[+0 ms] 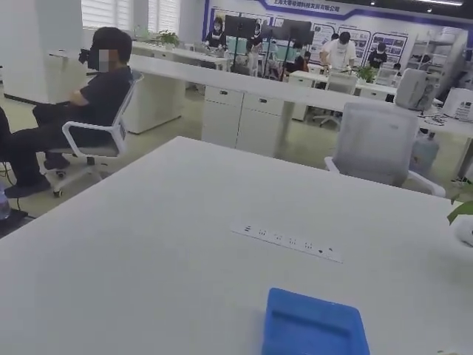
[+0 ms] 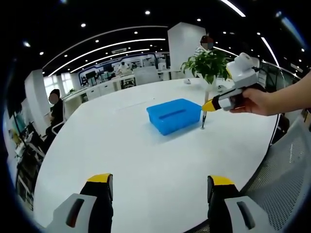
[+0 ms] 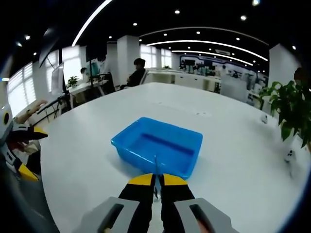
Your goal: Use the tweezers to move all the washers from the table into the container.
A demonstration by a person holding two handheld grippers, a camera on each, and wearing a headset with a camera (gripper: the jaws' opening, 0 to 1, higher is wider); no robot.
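Right gripper [image 3: 156, 180]: jaws clamped on tweezers [image 3: 156, 167], tips down just beside blue container [image 3: 158, 145] on table [image 3: 233, 145]. Left gripper [image 2: 159, 180]: jaws apart, idle above table edge. Step: probably seeking a washer; next, a fine pinch on one thin ring

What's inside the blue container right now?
In the right gripper view the blue container shows a bare floor. Its near wall and the tweezers in the right gripper hide the nearest strip.

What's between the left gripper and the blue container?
Only bare table between left gripper and blue container, as the left gripper view shows.
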